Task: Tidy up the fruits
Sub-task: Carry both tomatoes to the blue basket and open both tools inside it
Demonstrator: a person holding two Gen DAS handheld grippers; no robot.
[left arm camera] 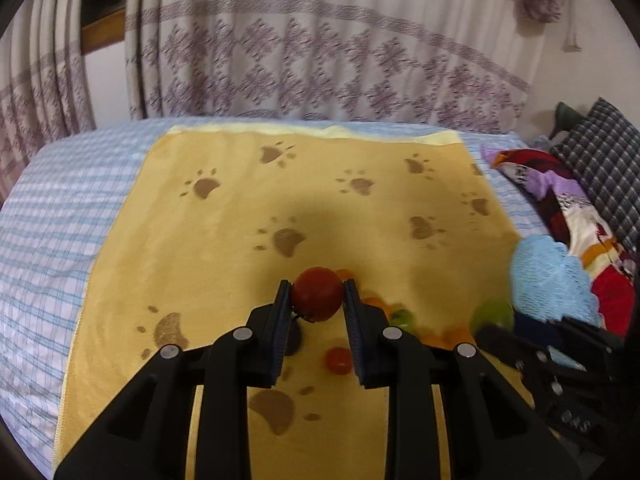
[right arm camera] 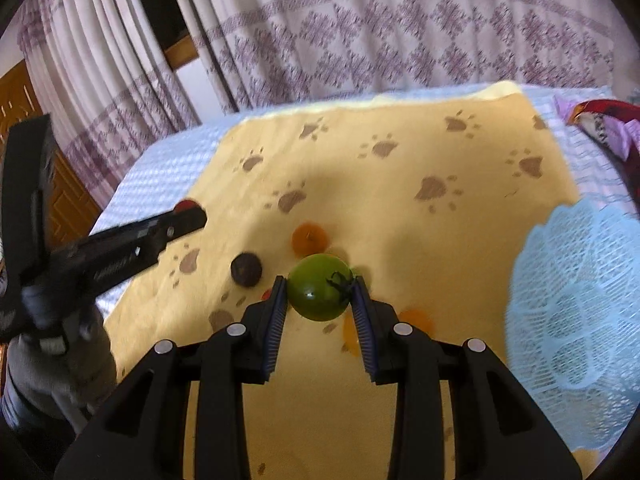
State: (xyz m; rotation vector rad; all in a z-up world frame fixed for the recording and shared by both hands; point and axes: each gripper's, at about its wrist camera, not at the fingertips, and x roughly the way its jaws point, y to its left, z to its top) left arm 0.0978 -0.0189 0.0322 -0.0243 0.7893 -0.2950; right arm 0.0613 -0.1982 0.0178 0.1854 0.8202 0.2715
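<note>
So left gripper (left arm camera: 317, 294) pinches a red tomato (left arm camera: 316, 292) at its fingertips, right gripper (right arm camera: 320, 296) pinches a green tomato (right arm camera: 318, 292) (stem visible); small fruits lie below them on the yellow paw-print cloth (left arm camera: 360, 220).

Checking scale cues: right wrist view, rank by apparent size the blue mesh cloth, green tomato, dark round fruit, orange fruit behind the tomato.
1. blue mesh cloth
2. green tomato, though it is nearest the camera
3. orange fruit and dark round fruit: look alike, unranked
</note>
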